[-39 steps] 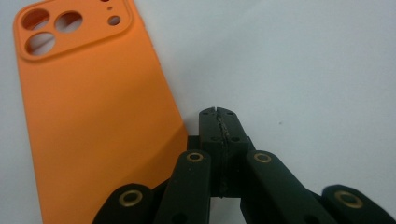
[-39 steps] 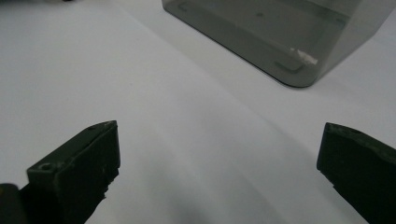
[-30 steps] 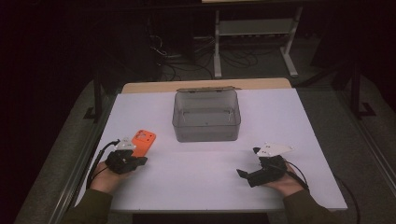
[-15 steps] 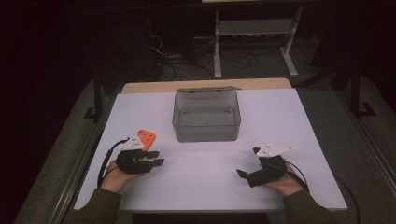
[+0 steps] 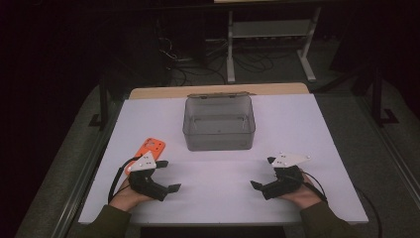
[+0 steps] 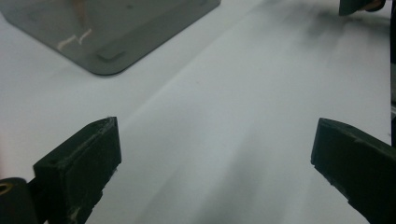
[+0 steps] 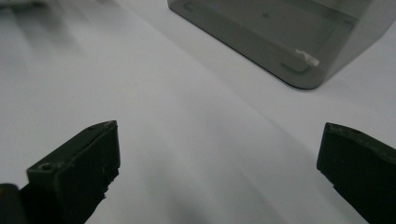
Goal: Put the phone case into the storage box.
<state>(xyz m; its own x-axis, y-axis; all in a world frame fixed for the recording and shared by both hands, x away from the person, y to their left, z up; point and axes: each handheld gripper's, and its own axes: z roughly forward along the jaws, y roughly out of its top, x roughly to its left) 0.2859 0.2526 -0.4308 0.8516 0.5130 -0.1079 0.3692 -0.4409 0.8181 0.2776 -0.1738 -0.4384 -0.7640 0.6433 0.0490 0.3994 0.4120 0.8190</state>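
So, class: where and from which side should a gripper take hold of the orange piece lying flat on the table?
Grip the orange piece across its two long edges, coming down from above with the open left gripper, the nearer one. It lies flat on the white table, so no side gives purchase underneath; its narrow width suits the jaws.

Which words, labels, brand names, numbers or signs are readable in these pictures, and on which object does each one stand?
None can be read.
Orange object beside the left tool: no print can be made out in the high view.
Grey translucent box: only pale scuff marks on its wall, no letters.
White table cover: blank.
Grey plate on the right tool: a few small dots, no writing.
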